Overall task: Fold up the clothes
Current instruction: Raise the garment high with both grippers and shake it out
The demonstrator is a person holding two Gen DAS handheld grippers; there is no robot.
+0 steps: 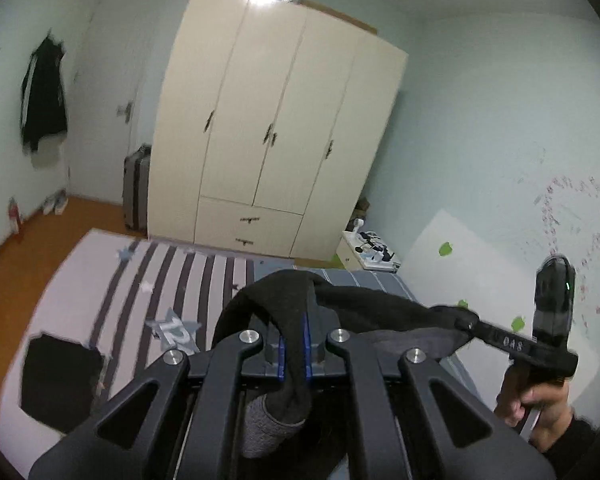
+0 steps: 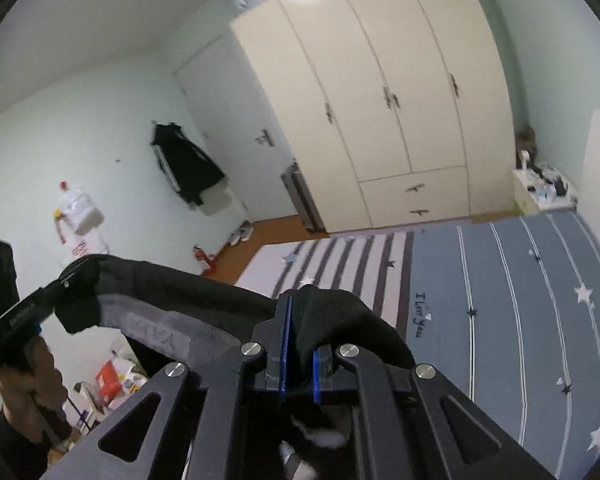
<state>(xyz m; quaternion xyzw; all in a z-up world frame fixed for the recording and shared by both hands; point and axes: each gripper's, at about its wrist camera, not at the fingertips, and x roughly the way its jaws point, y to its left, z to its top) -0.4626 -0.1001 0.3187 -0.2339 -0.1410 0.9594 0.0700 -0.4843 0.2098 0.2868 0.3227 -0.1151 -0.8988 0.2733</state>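
Note:
A black garment (image 1: 380,312) with a grey waistband hangs stretched between both grippers, held up above the bed. My left gripper (image 1: 295,320) is shut on one end of it, cloth bulging over and between its blue pads. My right gripper (image 2: 300,320) is shut on the other end of the black garment (image 2: 204,304). In the left wrist view the right gripper (image 1: 470,325) shows at the right, pinching the waistband, with a hand below it. The left gripper (image 2: 66,283) appears at the left of the right wrist view, gripping the same edge.
Below lies the bed (image 1: 100,276) with a striped pink and blue cover, and a folded black piece (image 1: 60,380) rests on its near left part. A cream wardrobe (image 1: 276,128) stands behind, a suitcase (image 1: 136,188) beside it and a cluttered nightstand (image 1: 370,252) at the right wall.

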